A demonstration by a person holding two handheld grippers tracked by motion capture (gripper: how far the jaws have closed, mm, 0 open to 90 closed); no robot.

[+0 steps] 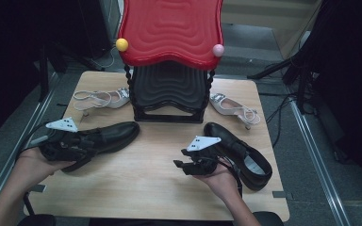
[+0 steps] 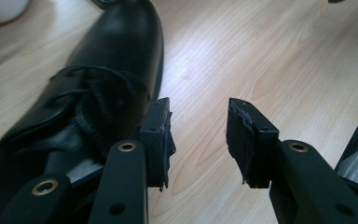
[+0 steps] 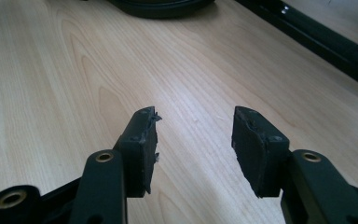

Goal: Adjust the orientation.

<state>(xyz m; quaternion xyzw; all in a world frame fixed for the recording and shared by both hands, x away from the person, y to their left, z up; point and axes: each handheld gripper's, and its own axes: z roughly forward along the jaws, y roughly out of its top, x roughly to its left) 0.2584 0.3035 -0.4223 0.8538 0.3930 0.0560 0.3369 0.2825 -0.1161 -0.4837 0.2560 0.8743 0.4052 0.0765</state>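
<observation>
The wooden bench (image 1: 146, 183) carried everything. At the middle of its far edge stood a shoe rack (image 1: 169, 89) with a red wavy top shelf, a black shelf beneath it, and twisted black posts; a yellow ball (image 1: 121, 44) and a pink ball (image 1: 218, 50) capped the front corners of the red shelf.

Two black lace-up shoes lay on the near half. The left black shoe (image 1: 106, 136) lay toward the left edge, its toe pointing at the foot of the rack. The right black shoe (image 1: 240, 153) lay toward the right edge, heel toward the near right corner, its pale lining showing.

Two pale slingback heels lay farther back, one on each side of the rack: the left pale heel (image 1: 101, 99) near the far left corner, the right pale heel (image 1: 233, 108) near the far right side.

The left tool (image 2: 198, 135), held in the left hand (image 1: 40, 162) at the left edge, sat just beside the heel end of the left black shoe. Its jaws stood partly open with only bare wood between them; the shoe lay outside the left jaw, close against it.

The right tool (image 3: 193, 140), in the right hand (image 1: 219, 181), hovered over the near middle of the bench beside the right black shoe, jaws apart and gripping nothing.
</observation>
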